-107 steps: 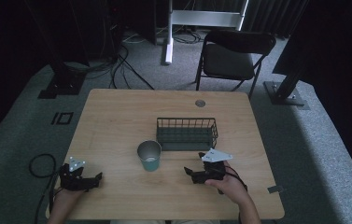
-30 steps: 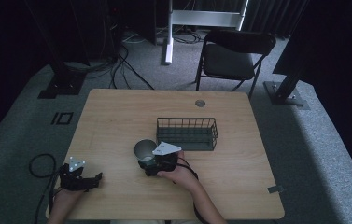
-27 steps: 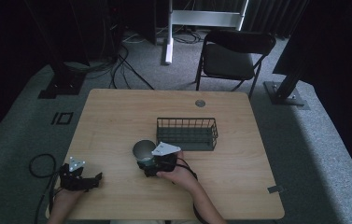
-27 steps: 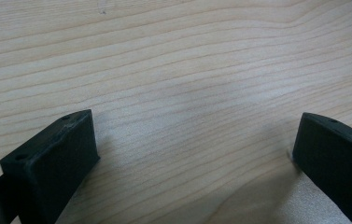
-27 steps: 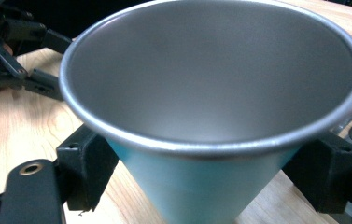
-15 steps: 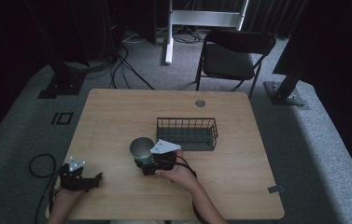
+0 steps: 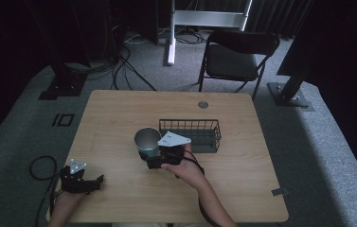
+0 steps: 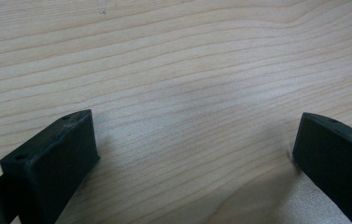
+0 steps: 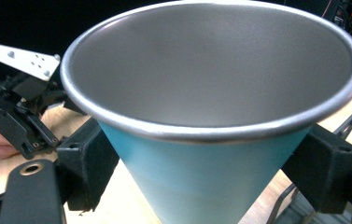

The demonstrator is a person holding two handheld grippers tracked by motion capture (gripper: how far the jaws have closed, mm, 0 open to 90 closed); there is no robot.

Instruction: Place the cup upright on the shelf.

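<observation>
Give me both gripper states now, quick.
Left gripper: open, jaws wide apart over bare table, holding nothing.
Right gripper: shut on the cup, one jaw against each side.

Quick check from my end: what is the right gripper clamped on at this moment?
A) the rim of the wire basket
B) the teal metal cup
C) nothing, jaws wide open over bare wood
B: in the right gripper view, the right gripper's black jaws press on both sides of the teal metal cup.
</observation>
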